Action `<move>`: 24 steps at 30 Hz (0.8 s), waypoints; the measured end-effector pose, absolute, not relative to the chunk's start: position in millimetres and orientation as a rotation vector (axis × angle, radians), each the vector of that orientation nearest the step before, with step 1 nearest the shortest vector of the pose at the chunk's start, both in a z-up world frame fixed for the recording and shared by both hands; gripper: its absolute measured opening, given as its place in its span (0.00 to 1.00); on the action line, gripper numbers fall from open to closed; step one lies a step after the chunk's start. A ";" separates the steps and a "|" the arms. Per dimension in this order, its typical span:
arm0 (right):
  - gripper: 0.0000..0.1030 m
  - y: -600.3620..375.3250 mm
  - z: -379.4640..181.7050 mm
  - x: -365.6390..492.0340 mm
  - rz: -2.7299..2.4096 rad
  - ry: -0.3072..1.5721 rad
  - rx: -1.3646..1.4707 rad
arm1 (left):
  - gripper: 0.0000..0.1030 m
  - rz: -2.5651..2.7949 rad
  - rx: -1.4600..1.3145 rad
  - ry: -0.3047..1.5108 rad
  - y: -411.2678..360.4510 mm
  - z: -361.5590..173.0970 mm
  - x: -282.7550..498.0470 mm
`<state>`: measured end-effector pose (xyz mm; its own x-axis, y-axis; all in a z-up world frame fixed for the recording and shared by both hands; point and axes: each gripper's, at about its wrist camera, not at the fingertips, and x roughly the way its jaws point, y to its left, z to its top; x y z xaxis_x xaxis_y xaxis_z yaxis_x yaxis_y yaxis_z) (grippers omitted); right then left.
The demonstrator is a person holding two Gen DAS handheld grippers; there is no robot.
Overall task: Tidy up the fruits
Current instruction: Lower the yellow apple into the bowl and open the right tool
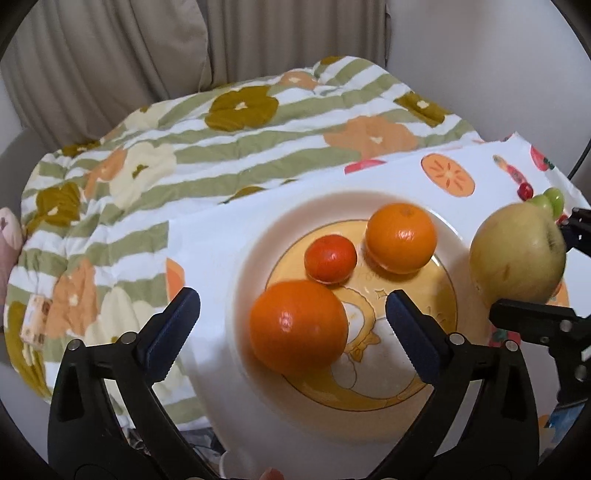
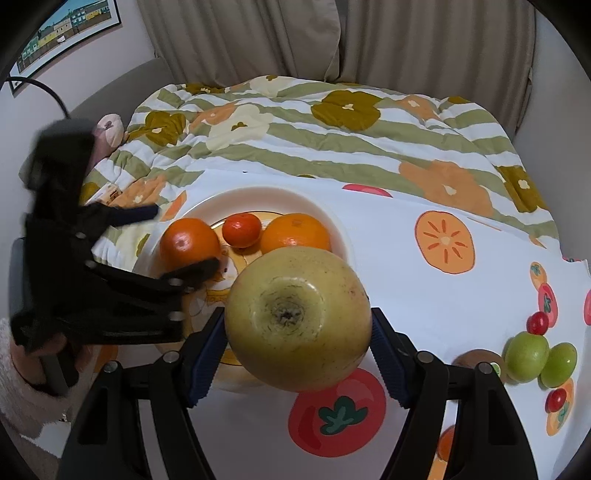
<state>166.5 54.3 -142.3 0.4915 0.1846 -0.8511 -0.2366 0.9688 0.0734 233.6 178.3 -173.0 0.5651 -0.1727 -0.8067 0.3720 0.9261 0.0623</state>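
1. Where the fruit sits, a white cloth printed with persimmon slices and tomatoes covers the work surface, and behind it lies a quilt in green and white stripes with brown, orange and cream flowers.
2. Beige curtains hang at the back; a framed picture of coloured buildings is on the wall at upper left in the right wrist view.
3. On the cloth stands a cream plate with a yellow cartoon centre, carrying a large orange, a smaller orange and a small red-orange mandarin.
4. With its jaws spread wide, the left gripper has the large orange between its pads without either pad pressing on it.
5. Pinched in the right gripper, a big yellow pear is held over the plate's near edge.
6. Two green fruits, a brown kiwi and small red cherry tomatoes lie on the cloth to the right, well apart from the plate.
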 end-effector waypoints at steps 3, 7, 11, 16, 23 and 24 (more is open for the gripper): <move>0.68 51.4 -141.6 164.9 0.255 1.026 -0.063 | 1.00 -0.314 0.222 0.920 183.8 -166.2 231.1; 0.68 52.8 -143.5 165.1 0.267 1.028 -0.073 | 1.00 -0.291 0.192 0.930 191.8 -160.4 224.1; 0.68 62.4 -148.9 169.5 0.303 1.023 -0.087 | 1.00 -0.250 0.135 0.963 205.0 -165.6 217.9; 0.68 75.9 -160.8 171.2 0.360 1.005 -0.130 | 1.00 -0.195 0.142 0.989 218.4 -174.4 210.1; 0.68 84.7 -172.8 174.2 0.410 0.995 -0.149 | 1.00 -0.165 0.135 1.011 229.0 -183.7 204.0; 0.68 84.8 -174.5 174.9 0.411 0.992 -0.147 | 1.00 -0.165 0.132 1.013 228.9 -185.2 204.5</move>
<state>174.9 84.8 -174.5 0.4777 0.2689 -0.8363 -0.4011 0.9137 0.0647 204.5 228.9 -185.2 0.5187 -0.0756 -0.8516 0.1978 0.9797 0.0335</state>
